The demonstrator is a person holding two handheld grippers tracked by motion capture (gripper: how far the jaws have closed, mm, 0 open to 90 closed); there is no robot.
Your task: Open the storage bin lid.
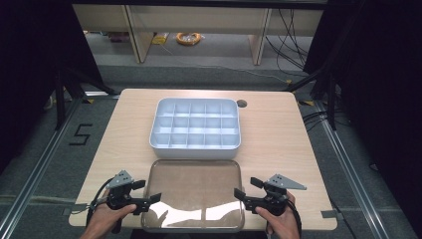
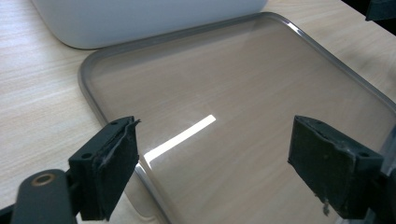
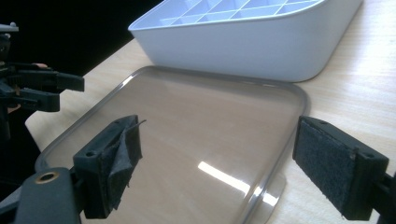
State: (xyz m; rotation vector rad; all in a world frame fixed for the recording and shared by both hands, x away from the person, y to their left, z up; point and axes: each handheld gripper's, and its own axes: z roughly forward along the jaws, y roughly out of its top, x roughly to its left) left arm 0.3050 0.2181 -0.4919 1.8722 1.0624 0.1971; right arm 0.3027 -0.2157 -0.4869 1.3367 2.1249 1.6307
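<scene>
I see both pairs of jaws spread wide, with nothing between them. My left gripper [image 1: 149, 198] stands at the left edge of the clear lid [image 1: 193, 191], and my right gripper [image 1: 245, 189] stands at its right edge; both jaws point inward over it. The lid lies flat on the table [image 1: 276, 132], near the front edge, between my two hands. Just behind it, touching or almost touching, sits the white compartment box [image 1: 195, 127], and its cells look empty.
</scene>
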